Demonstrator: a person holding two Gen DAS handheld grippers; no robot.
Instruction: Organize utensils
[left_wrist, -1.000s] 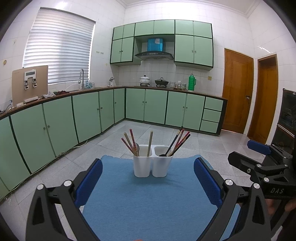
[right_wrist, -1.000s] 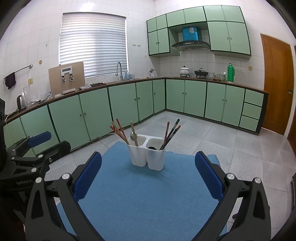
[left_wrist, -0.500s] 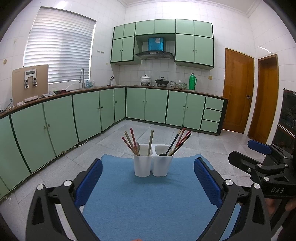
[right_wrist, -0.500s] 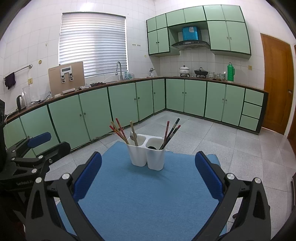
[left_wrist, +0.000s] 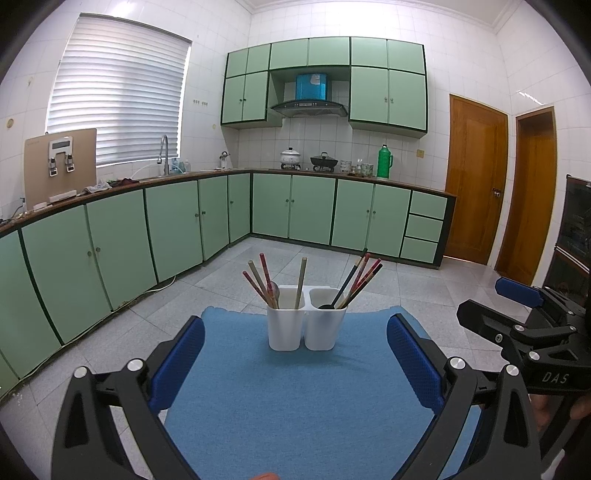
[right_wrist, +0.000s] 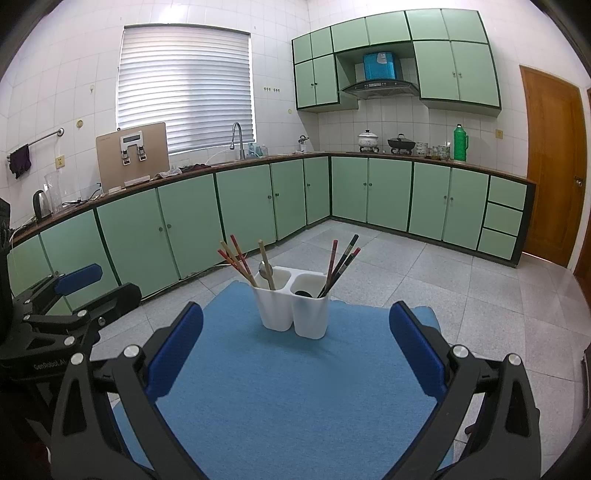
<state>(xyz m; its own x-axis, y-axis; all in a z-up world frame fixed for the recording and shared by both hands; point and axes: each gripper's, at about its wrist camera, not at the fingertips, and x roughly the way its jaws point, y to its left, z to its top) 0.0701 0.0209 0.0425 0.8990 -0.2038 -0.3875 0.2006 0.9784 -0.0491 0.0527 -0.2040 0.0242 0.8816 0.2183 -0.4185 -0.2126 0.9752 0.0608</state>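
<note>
A white two-compartment utensil holder (left_wrist: 306, 325) (right_wrist: 293, 310) stands upright at the far end of a blue mat (left_wrist: 295, 398) (right_wrist: 295, 387). Its left compartment holds red and wooden chopsticks (left_wrist: 258, 282) and a spoon (left_wrist: 275, 291). Its right compartment holds dark and red chopsticks (left_wrist: 360, 280) and a black spoon (left_wrist: 325, 306). My left gripper (left_wrist: 295, 354) is open and empty, well short of the holder. My right gripper (right_wrist: 295, 343) is open and empty, also short of the holder. Each gripper shows at the edge of the other's view, the right one (left_wrist: 517, 314) and the left one (right_wrist: 74, 295).
The mat lies on a small table over a grey tiled floor (left_wrist: 406, 284). Green cabinets (left_wrist: 147, 229) and a counter run along the left and back walls. Wooden doors (left_wrist: 476, 184) stand at the right.
</note>
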